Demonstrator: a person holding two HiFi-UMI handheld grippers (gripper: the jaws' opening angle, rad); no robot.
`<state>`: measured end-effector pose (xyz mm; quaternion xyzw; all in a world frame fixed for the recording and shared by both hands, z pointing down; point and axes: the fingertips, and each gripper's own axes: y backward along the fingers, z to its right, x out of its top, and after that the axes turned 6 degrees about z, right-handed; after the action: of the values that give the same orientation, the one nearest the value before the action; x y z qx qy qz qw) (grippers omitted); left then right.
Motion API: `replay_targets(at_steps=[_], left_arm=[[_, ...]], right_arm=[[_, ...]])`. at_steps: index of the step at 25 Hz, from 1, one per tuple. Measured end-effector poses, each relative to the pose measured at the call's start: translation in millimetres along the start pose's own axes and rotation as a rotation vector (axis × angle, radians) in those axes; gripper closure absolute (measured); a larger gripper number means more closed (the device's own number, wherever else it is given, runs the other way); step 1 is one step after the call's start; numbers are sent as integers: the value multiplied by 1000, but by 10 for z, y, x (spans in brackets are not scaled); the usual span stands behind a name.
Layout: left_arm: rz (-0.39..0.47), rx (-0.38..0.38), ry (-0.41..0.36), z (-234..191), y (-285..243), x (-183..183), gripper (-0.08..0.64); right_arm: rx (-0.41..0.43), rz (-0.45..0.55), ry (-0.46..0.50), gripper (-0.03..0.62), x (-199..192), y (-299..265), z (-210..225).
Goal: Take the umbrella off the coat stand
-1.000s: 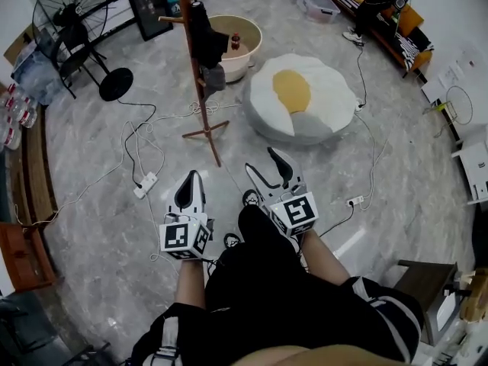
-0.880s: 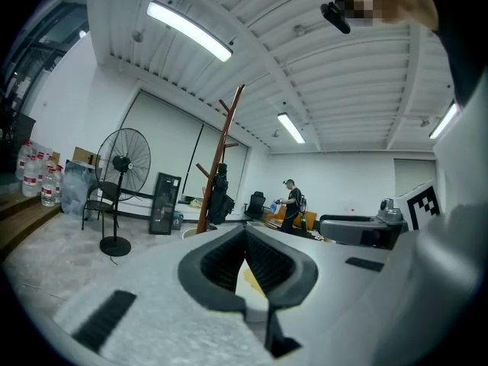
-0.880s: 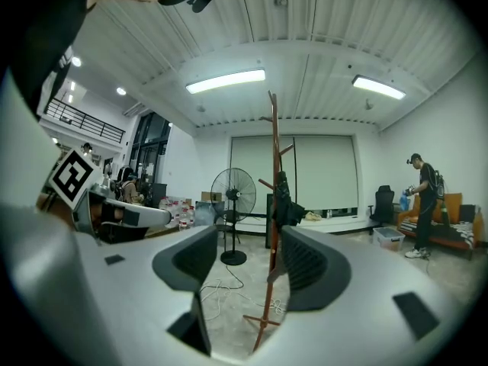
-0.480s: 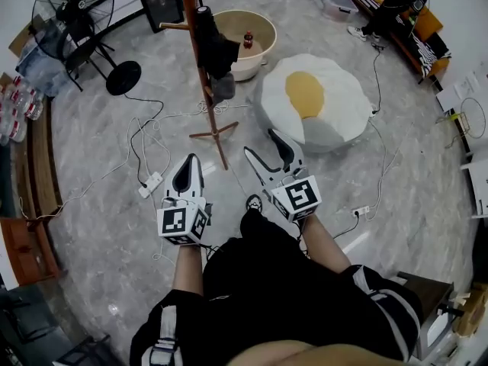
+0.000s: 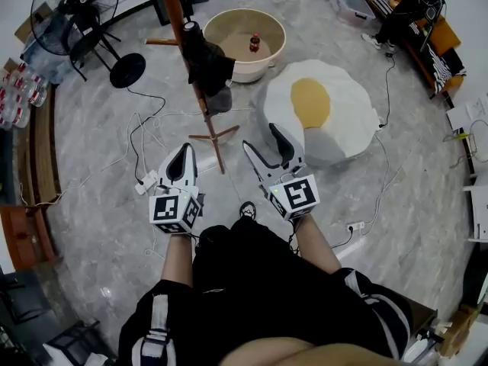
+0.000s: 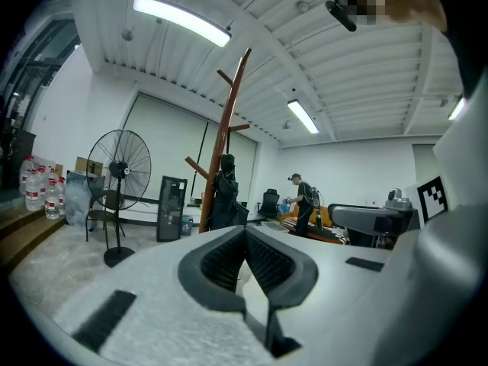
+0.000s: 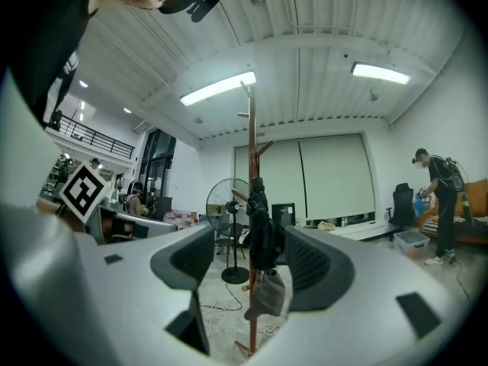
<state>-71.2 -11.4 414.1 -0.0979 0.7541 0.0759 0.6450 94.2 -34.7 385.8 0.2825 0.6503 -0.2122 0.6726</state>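
1. On your far left, cables [image 5: 141, 139] and a power strip [image 5: 146, 181] lie across the floor on the way in. Step over them rather than shuffling through.
2. Your left gripper [image 5: 184, 151] has its jaws pressed together with nothing in them. Spread them before you arrive if you want it to steady the pole. Otherwise keep it low and out of the way.
3. The coat stand [image 7: 250, 136] is straight ahead, still well apart from both tools. The umbrella [image 5: 204, 61] is the dark folded bundle hanging against the pole from a peg, with a grey thing [image 5: 219, 99] hanging just below it. How it catches on the peg is too small to tell from here, so get close and look before you grab.
4. Your right gripper [image 5: 260, 136] has its jaws spread. They have just been opening, and nothing sits between them. The umbrella only shows through the gap, far off.
   - Keep that line as you close in.
   - Pinch the bundle itself, not the grey thing under it.
   - Lift first so it clears the peg, then draw it back.
   - The stand looks slim and could likely rock if you pull sideways.
5. On your right, the egg-shaped cushion [image 5: 324, 117] lies near the stand's foot. Plant your feet short of it.
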Motion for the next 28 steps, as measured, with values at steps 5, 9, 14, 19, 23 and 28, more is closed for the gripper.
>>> replay_targets(at_steps=[5, 9, 14, 19, 23, 28], left_arm=[[-22, 17, -5, 0, -267, -37, 563], [-25, 49, -12, -146, -446, -13, 563], [-16, 80, 8, -381, -666, -7, 563], [-17, 98, 27, -729, -921, -19, 563], [-15, 93, 25, -988, -1211, 22, 563], [-29, 86, 48, -1304, -1423, -35, 563]], right_arm=[[14, 3, -15, 297, -67, -176, 258], [64, 17, -23, 289, -71, -391, 317], [120, 1, -8, 290, -114, -736, 338], [140, -25, 27, 288, -154, -1177, 387], [170, -39, 57, 288, -143, -1552, 419], [176, -55, 61, 288, -179, -1948, 385]])
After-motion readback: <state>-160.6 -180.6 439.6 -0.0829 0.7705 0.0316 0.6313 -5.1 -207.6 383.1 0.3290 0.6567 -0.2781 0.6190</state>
